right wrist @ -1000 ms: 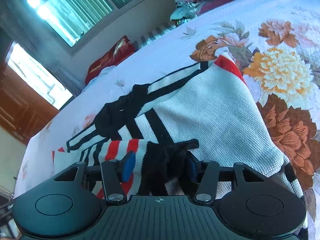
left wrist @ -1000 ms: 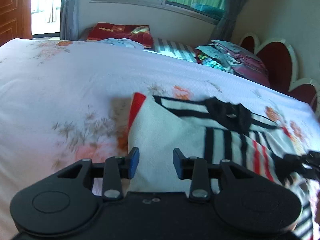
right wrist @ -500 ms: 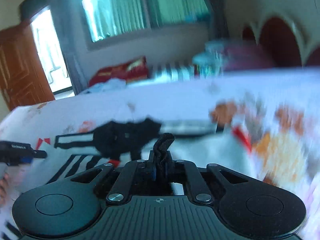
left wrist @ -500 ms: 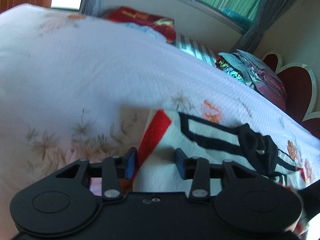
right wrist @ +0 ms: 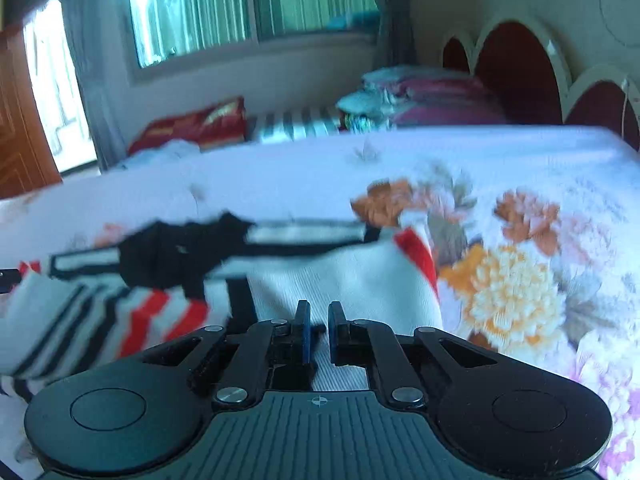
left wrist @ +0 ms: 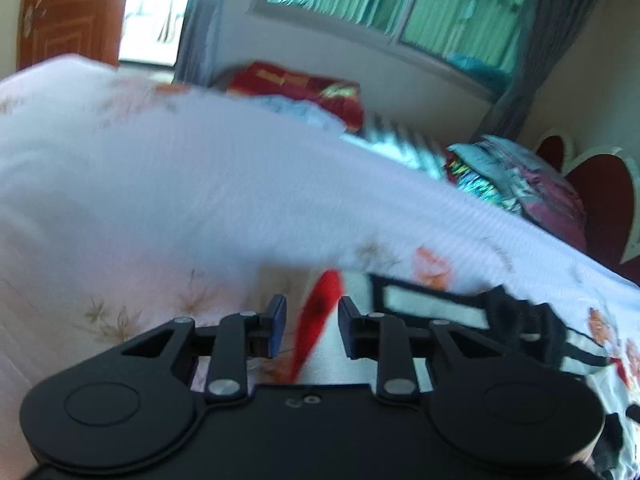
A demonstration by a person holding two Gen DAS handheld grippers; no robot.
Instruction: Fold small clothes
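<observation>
The striped knit garment lies spread on the floral bedspread, filling the right wrist view from 9 o'clock to centre. The left gripper has just been closing, its jaws not yet pressing the red hem that runs between them toward 12 o'clock. It should bite deep before lifting, while the right gripper sits closed at 6 o'clock; whether it pinches cloth I cannot tell.
</observation>
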